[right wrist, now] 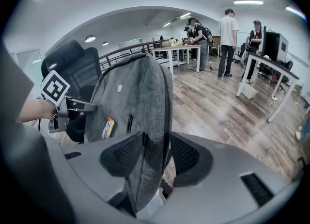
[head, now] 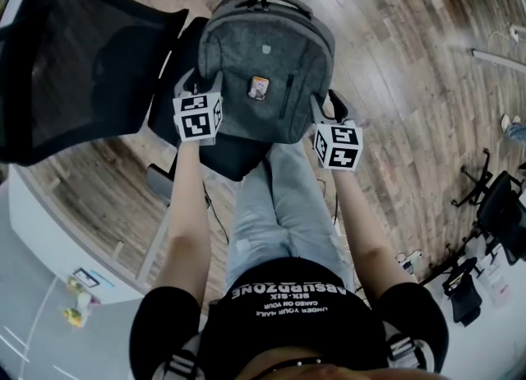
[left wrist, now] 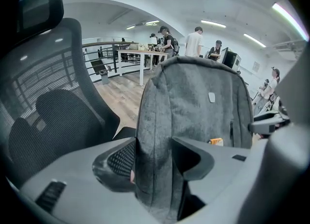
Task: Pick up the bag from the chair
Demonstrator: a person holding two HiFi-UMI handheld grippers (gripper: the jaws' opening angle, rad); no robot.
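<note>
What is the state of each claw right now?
Left claw: open, one side of the backpack between its jaws.
Right claw: backpack edge between its jaws; grip cannot be told.

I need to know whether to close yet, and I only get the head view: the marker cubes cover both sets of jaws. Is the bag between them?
Observer: Left gripper: yes, the bag's side edge stands between its open jaws.
Operator: And the right?
Observer: Right gripper: the other edge is between its jaws too, with a sliver of gap at one pad.
Operator: Anyone nearby?
Observer: Several people stand at tables behind the chair.
</note>
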